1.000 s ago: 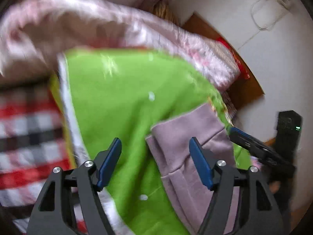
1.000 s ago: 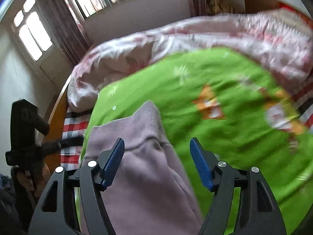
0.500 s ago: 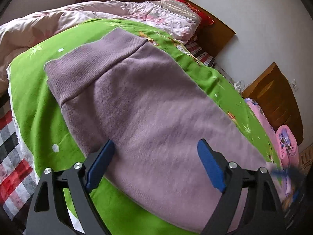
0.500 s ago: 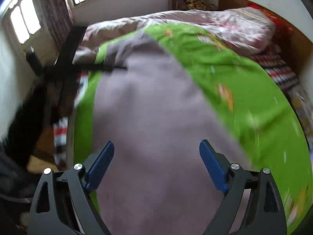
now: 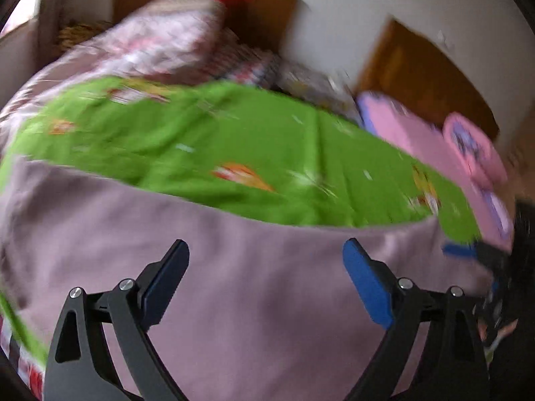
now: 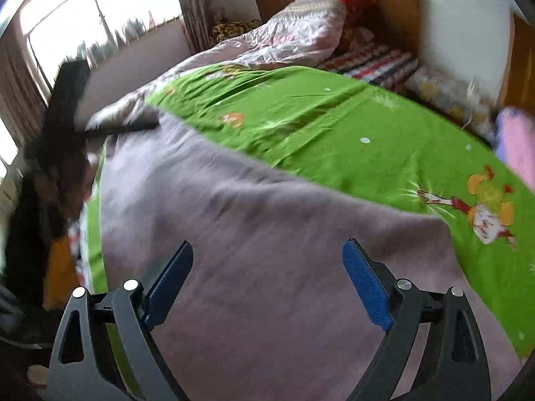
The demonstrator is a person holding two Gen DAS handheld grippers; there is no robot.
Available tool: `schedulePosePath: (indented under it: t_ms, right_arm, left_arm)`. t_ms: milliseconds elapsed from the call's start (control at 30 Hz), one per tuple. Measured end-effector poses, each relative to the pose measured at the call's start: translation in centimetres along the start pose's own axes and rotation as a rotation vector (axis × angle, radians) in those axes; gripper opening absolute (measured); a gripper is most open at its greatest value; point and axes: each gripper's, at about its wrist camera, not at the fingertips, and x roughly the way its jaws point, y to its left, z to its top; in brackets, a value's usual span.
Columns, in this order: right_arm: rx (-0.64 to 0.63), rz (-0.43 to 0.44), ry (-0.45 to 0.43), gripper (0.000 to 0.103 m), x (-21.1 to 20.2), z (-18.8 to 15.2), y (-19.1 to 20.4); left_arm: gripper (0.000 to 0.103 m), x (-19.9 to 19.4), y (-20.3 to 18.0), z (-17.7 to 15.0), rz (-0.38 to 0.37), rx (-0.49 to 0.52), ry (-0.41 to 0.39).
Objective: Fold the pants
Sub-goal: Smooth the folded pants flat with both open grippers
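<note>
The mauve pants (image 5: pixel 234 267) lie spread flat on a green cartoon-print sheet (image 5: pixel 267 153) on the bed; they also fill the lower half of the right wrist view (image 6: pixel 267 234). My left gripper (image 5: pixel 265 277) is open and empty, hovering over the pants. My right gripper (image 6: pixel 267 277) is open and empty, also over the pants. The left gripper shows as a dark blurred shape (image 6: pixel 67 107) at the far left end of the pants. The right gripper shows blurred at the right edge (image 5: pixel 468 250) of the left wrist view.
A pink-white quilt (image 6: pixel 284 36) is heaped at the head of the bed by the wooden headboard (image 6: pixel 394 10). A pink pillow (image 5: pixel 434 133) lies at the right. A red plaid sheet (image 6: pixel 371 63) shows beyond the green one. Windows (image 6: pixel 83 23) are at the left.
Both grippers have swung round over the pants and now face across them toward the headboard. Both stay open and empty. The pants have not moved.
</note>
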Motion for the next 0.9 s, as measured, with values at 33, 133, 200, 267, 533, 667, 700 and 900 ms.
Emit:
schedulePosePath:
  t_ms: [33, 133, 200, 267, 533, 667, 700, 900]
  right_arm:
    - [0.002, 0.041, 0.010, 0.088, 0.5, 0.7, -0.3]
    - [-0.034, 0.228, 0.052, 0.088, 2.1, 1.6, 0.7]
    - [-0.074, 0.308, 0.092, 0.088, 3.7, 2.2, 2.1]
    - [-0.113, 0.288, 0.119, 0.088, 5.2, 2.4, 2.9]
    - [0.084, 0.085, 0.024, 0.076, 3.7, 2.7, -0.3]
    - [0.030, 0.231, 0.020, 0.087, 5.4, 3.8, 1.0]
    - [0.011, 0.257, 0.046, 0.088, 6.5, 3.8, 1.4]
    - [0.130, 0.006, 0.007, 0.087, 3.7, 3.2, -1.4]
  left_arm:
    - [0.093, 0.8, -0.5, -0.1, 0.019, 0.004, 0.018]
    - [0.093, 1.8, -1.5, -0.9, 0.035, -0.009, 0.025]
    - [0.093, 1.7, -1.2, -1.5, 0.068, -0.031, 0.011]
    - [0.093, 1.9, -0.8, -1.9, 0.141, -0.024, -0.005]
    - [0.096, 3.4, 0.7, -2.4, 0.193, -0.028, -0.041]
    - [0.099, 3.3, 0.7, -2.2, 0.182, -0.036, -0.044]
    - [0.099, 3.2, 0.7, -2.2, 0.181, -0.035, -0.043]
    - [0.099, 2.7, 1.4, -2.3, 0.181, -0.073, -0.067]
